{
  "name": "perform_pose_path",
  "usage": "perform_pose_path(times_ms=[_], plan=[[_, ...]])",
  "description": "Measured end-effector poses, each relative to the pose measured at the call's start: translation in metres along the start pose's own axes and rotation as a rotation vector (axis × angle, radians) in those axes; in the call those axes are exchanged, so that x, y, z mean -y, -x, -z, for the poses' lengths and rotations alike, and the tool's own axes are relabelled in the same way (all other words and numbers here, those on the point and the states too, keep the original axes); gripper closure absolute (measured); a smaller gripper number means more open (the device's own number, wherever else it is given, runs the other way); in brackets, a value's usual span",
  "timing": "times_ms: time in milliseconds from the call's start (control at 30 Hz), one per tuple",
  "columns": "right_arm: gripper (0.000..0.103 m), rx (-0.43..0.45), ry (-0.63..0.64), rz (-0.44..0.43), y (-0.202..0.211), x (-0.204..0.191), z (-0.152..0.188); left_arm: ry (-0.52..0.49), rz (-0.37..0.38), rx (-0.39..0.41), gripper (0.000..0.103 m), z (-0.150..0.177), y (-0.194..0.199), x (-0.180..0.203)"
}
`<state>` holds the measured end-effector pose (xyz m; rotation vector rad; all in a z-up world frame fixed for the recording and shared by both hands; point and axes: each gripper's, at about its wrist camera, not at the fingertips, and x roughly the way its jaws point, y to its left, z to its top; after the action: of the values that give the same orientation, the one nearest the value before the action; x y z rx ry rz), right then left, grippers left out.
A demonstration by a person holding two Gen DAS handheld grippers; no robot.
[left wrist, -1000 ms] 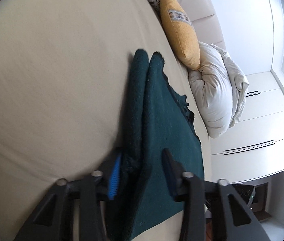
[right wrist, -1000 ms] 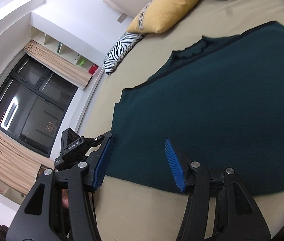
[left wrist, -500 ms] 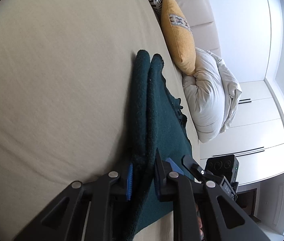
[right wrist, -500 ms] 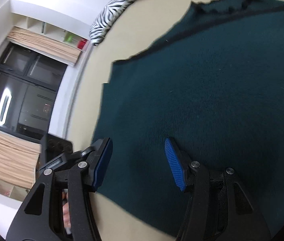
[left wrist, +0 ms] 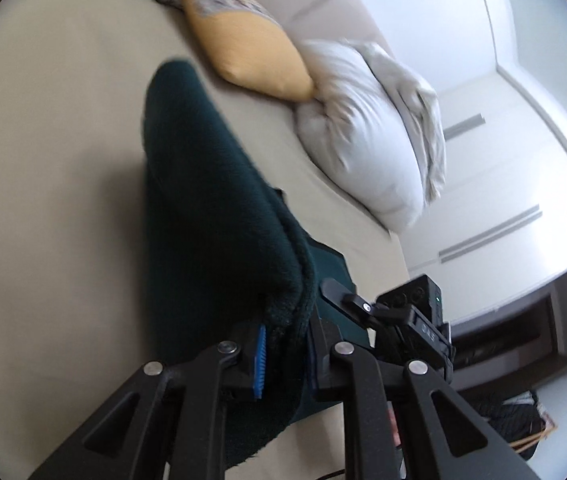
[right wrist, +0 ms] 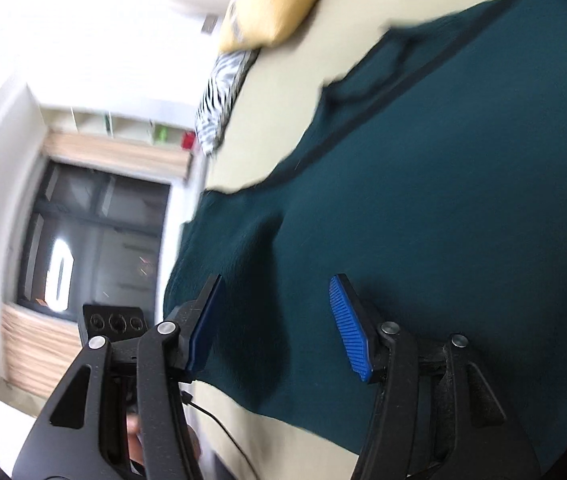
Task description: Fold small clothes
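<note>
A dark green knit garment [right wrist: 423, 184] lies spread on the beige bed [left wrist: 63, 152]. My left gripper [left wrist: 285, 350] is shut on the garment's near edge [left wrist: 219, 216] and holds it lifted in a ridge. My right gripper [right wrist: 275, 320] is open, its blue pads on either side of the garment's lower left part, just above the fabric. The right gripper's body also shows in the left wrist view [left wrist: 407, 316].
A yellow cushion [left wrist: 243, 52], a white pillow [left wrist: 371, 136] and a zebra cushion [right wrist: 219, 104] lie along the headboard. White wardrobe doors [left wrist: 523, 184] stand beyond the bed. A dark window [right wrist: 87, 248] is at the left.
My left gripper has closed on the garment's edge and lifted it. My right gripper has moved in over the garment's lower left part and stays open.
</note>
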<state>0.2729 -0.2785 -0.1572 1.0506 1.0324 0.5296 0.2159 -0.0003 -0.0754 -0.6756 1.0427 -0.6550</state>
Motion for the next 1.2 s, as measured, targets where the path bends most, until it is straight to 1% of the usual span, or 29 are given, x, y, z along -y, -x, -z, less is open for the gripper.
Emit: perform_pose_path(times_ms=[67,133,200,233,267,300,333,400,433,500,533,600,633,767,800,833,867,900,933,1033,1133,1200], plan=[[0.05,0.027,-0.039,-0.015,0.025,0.02,-0.012,-0.023,0.003,-0.039,0.087,0.007,-0.04,0.02],[0.05,0.037,-0.081,-0.022,0.041,0.039,-0.02,-0.009,0.004,-0.077,0.086,0.017,-0.081,0.027],[0.051,0.05,-0.127,-0.044,0.053,0.058,-0.025,0.026,-0.008,-0.114,0.083,0.027,-0.106,0.024],[0.051,0.06,-0.145,-0.051,0.059,0.066,-0.027,0.041,-0.005,-0.129,0.079,0.033,-0.112,0.023],[0.051,0.068,-0.168,-0.08,0.064,0.076,-0.029,0.046,0.018,-0.13,0.077,0.039,-0.112,0.024],[0.051,0.07,-0.181,-0.102,0.068,0.08,-0.03,0.038,0.047,-0.132,0.072,0.042,-0.109,0.028],[0.051,0.069,-0.188,-0.128,0.07,0.083,-0.031,0.024,0.071,-0.142,0.062,0.045,-0.104,0.032],[0.051,0.06,-0.175,-0.123,0.069,0.082,-0.032,0.005,0.11,-0.132,0.052,0.049,-0.086,0.04],[0.051,0.055,-0.168,-0.108,0.069,0.08,-0.033,-0.011,0.146,-0.12,0.051,0.051,-0.071,0.043],[0.05,0.041,-0.152,-0.075,0.072,0.076,-0.039,-0.033,0.163,-0.089,0.051,0.052,-0.051,0.044],[0.05,0.033,-0.14,-0.061,0.069,0.073,-0.037,-0.038,0.144,-0.062,0.051,0.051,-0.037,0.039],[0.05,0.016,-0.125,-0.022,0.066,0.067,-0.037,-0.046,0.112,-0.03,0.051,0.049,-0.022,0.031],[0.05,0.004,-0.117,0.004,0.063,0.064,-0.038,-0.037,0.09,-0.02,0.051,0.049,-0.015,0.021],[0.05,-0.027,-0.094,0.113,0.054,0.05,-0.037,0.016,0.068,-0.015,0.051,0.049,-0.009,-0.004],[0.053,-0.032,-0.083,0.143,0.049,0.045,-0.038,0.019,0.061,-0.016,0.052,0.05,-0.009,-0.007],[0.059,-0.036,-0.059,0.172,0.046,0.04,-0.039,0.02,0.056,-0.018,0.052,0.051,-0.01,-0.009],[0.079,-0.044,-0.03,0.21,0.045,0.035,-0.037,0.015,0.054,-0.02,0.052,0.053,-0.011,-0.009],[0.086,-0.055,-0.005,0.242,0.042,0.031,-0.037,0.008,0.05,-0.021,0.052,0.053,-0.012,-0.008],[0.087,-0.06,0.007,0.251,0.04,0.029,-0.036,-0.001,0.045,-0.02,0.052,0.054,-0.011,-0.006],[0.09,-0.022,0.065,0.27,0.051,0.019,-0.035,-0.032,0.029,-0.024,0.052,0.051,-0.016,0.003],[0.091,0.029,0.116,0.276,0.076,0.009,-0.038,-0.062,0.019,-0.032,0.051,0.048,-0.022,0.014],[0.091,0.048,0.135,0.287,0.095,0.008,-0.04,-0.094,0.001,-0.039,0.051,0.048,-0.029,0.024]])
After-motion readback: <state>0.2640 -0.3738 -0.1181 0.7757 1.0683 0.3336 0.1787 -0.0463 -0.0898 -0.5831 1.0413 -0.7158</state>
